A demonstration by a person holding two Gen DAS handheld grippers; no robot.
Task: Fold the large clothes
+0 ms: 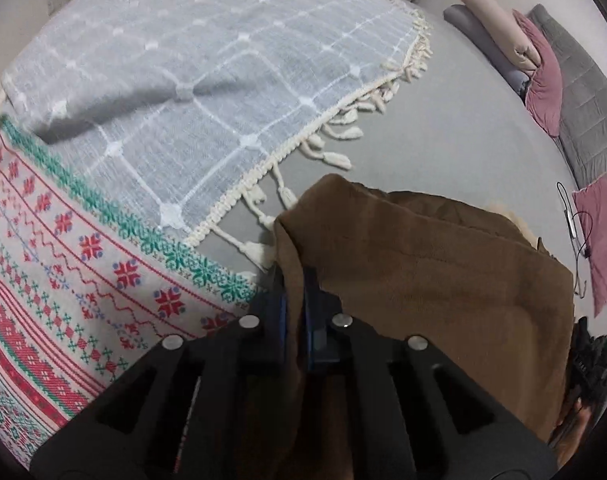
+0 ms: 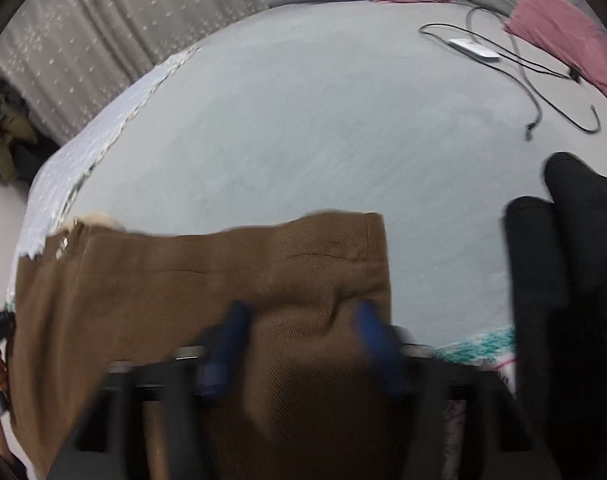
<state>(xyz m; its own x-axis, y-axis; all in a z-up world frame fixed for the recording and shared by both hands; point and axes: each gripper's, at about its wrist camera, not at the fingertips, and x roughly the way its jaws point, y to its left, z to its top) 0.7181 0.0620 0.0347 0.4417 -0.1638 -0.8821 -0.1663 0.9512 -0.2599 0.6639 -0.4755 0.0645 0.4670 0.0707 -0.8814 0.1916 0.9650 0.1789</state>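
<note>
A brown garment [image 1: 423, 272] lies spread on the grey bed [image 1: 443, 120]. My left gripper [image 1: 293, 276] is shut on the garment's left edge, and the cloth is pinched between its blue pads [image 1: 311, 320]. In the right wrist view the same brown garment [image 2: 183, 280] hangs flat across the lower half, its hemmed edge on top. My right gripper [image 2: 299, 316] is blurred, and its blue fingers [image 2: 227, 332] stand apart with a bulge of brown cloth between them. I see no pinch there.
A pale blue tasselled blanket [image 1: 183, 60] and a red-and-green patterned blanket [image 1: 63, 260] lie to the left. Pillows [image 1: 543, 80] are at the head of the bed. A cable with a white device [image 2: 473, 49] lies far right, and a black garment [image 2: 563, 260] lies near right.
</note>
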